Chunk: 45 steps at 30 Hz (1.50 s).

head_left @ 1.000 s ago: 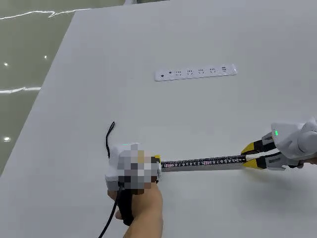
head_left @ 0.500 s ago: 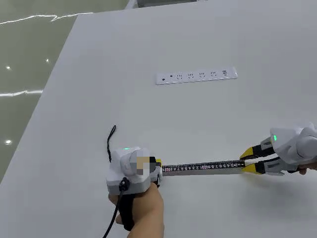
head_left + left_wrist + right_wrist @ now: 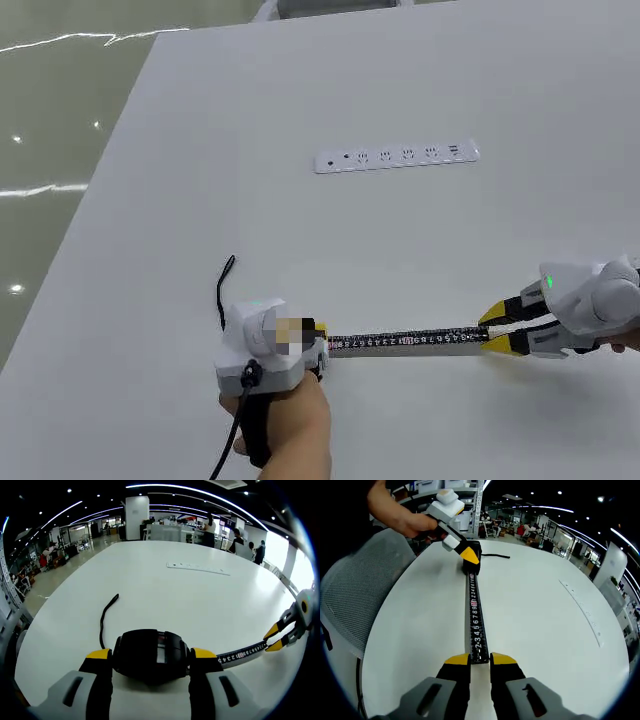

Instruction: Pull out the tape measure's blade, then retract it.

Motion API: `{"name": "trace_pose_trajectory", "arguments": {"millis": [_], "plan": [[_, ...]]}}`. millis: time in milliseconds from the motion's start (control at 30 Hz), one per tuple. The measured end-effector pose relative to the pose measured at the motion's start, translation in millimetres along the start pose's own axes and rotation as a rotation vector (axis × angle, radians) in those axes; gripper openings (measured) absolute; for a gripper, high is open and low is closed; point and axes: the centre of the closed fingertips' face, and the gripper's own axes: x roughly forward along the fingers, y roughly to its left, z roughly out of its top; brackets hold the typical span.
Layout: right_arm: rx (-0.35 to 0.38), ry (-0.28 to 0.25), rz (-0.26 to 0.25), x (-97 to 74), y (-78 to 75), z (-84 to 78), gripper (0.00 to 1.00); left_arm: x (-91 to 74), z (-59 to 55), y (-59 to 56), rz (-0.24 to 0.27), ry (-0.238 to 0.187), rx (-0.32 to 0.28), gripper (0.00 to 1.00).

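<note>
right gripper [image 3: 492, 330] low, level along blade [image 3: 405, 340]

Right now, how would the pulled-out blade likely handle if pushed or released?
The blade runs straight from the case to the right claw, so probably springy-stiff. Being thin and narrow, it would likely buckle if pushed endwise. Released, it may whip back.

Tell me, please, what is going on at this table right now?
A person works with a gripper in each hand. The left gripper clamps the black tape measure case on the white table, while the right gripper pinches the end of the blade, which stretches out between them. A black strap trails from the case, and a power strip lies farther back, untouched.
</note>
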Motion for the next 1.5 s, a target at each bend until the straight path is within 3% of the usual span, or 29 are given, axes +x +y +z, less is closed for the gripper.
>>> {"name": "trace_pose_trajectory", "arguments": {"millis": [1500], "plan": [[0.004, -0.012, 0.021, 8.8, 0.8, 10.8, 0.14, 0.9, 0.6, -0.1, -0.005, -0.017, -0.004, 0.58]]}}
